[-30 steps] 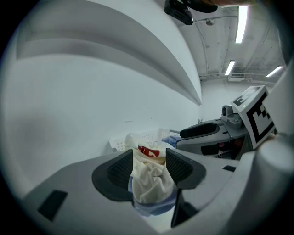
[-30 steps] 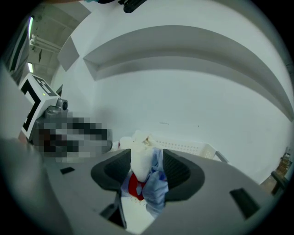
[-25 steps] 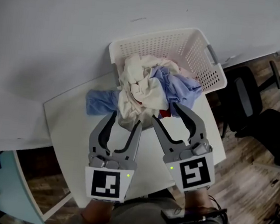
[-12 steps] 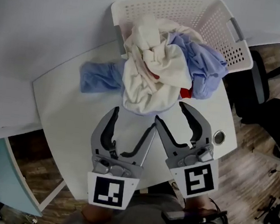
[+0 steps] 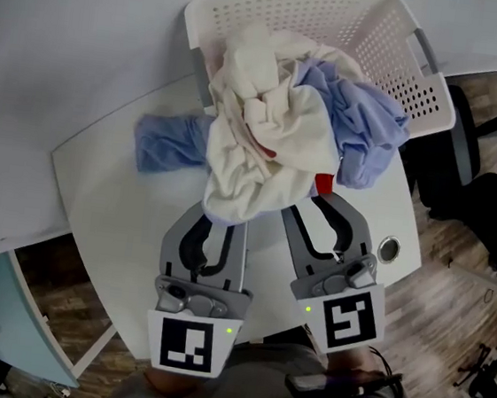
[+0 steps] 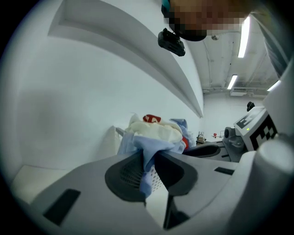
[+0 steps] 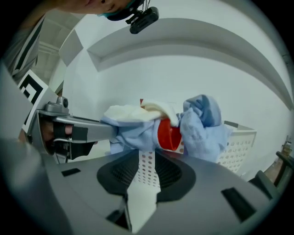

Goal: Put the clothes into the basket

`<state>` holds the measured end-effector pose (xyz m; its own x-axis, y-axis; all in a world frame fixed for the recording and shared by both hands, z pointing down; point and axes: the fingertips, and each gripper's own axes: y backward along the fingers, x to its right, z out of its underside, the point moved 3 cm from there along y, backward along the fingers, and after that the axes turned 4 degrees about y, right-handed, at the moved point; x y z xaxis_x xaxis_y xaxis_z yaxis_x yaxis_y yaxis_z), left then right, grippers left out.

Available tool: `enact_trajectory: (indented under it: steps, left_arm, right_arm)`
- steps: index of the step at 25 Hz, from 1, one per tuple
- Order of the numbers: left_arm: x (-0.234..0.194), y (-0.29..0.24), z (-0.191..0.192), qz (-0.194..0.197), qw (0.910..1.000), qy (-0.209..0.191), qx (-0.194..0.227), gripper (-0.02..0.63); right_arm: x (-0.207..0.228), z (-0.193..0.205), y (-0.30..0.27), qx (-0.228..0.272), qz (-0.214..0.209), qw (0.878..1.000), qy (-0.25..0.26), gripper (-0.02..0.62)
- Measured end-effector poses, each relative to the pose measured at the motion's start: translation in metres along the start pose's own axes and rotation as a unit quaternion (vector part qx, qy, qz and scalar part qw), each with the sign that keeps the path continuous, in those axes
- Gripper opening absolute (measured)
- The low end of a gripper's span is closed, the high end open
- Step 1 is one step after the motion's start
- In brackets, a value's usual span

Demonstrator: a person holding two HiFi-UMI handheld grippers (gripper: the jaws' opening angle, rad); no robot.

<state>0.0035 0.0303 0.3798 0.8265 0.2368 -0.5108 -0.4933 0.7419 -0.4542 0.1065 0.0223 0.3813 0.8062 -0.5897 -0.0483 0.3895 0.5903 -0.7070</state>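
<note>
White table (image 5: 103, 222) holds one white basket (image 5: 376, 21) at its far side. One heap of clothes (image 5: 275, 125), cream, blue and red, spills out toward two claws. One more blue cloth (image 5: 162, 139) lies beside the heap. Both claws have just been closing. The left claw (image 5: 219, 222) pinches a blue fold (image 6: 146, 158). The right claw (image 5: 308, 205) is nearly closed at the heap's edge; I cannot tell if it pinches.

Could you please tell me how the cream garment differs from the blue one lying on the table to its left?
The cream garment is pale and bulky, heaped over the basket rim. The blue garment is darker, shows a smaller patch and lies low on the table, outside the basket. Both are crumpled.
</note>
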Motion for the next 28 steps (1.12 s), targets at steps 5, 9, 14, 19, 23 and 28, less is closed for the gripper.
enact_trajectory:
  steps: [5,9,14,19,23,28]
  left_arm:
    - [0.012,-0.010,-0.056,0.019,0.9985,-0.035,0.036,0.069]
    - [0.022,-0.033,-0.095,0.031,0.9966,-0.061,0.045,0.069]
    - [0.024,-0.052,-0.109,0.024,0.9978,-0.060,0.011,0.074]
    - [0.021,-0.081,-0.091,0.022,0.9970,-0.067,-0.032,0.138]
    - [0.021,-0.090,-0.088,0.016,0.9945,-0.099,-0.032,0.141]
    - [0.021,-0.078,-0.083,0.034,0.9958,-0.080,-0.028,0.195]
  right_arm:
    - [0.021,-0.049,0.002,0.042,0.010,0.999,0.011,0.109]
    - [0.051,-0.087,0.000,0.080,0.021,0.997,0.008,0.109]
    - [0.072,-0.094,-0.013,0.016,0.041,0.997,0.058,0.110]
    - [0.086,-0.074,-0.032,-0.044,0.032,0.995,0.084,0.106]
    - [0.083,-0.067,-0.034,-0.049,0.036,0.992,0.110,0.106]
    - [0.075,-0.063,-0.025,-0.040,0.026,0.996,0.072,0.107]
